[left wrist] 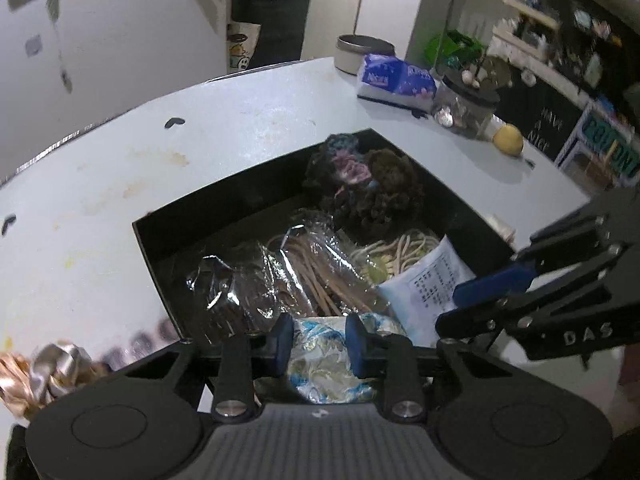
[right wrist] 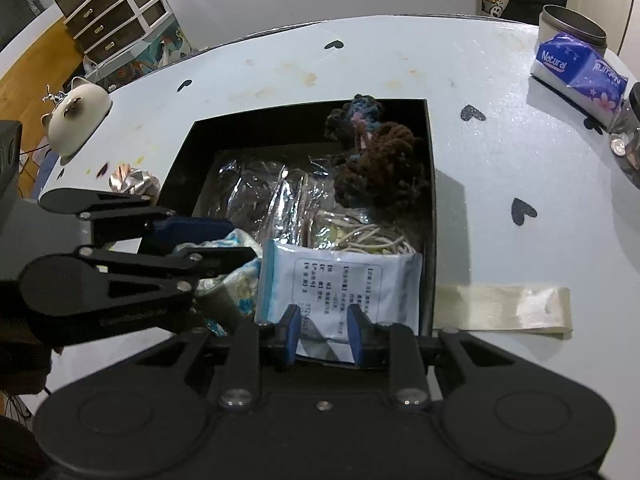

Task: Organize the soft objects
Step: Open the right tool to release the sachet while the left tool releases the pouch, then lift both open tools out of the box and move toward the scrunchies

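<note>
While my left gripper [left wrist: 319, 344] clamps the blue-and-cream patterned cloth pouch [left wrist: 324, 364] at the near wall of the black box [left wrist: 160, 248], my right gripper [right wrist: 323, 330] pinches the white printed sachet [right wrist: 340, 284] just beside it, at the same wall. Inside the box, beyond both, I see cellophane packs of cord [right wrist: 276, 196], a coil of pale string [right wrist: 372, 236] and brown yarn [right wrist: 380, 168] at the far corner. Outside the box lie a ribbon bow [right wrist: 132, 182] and a tissue pack [right wrist: 580, 70].
</note>
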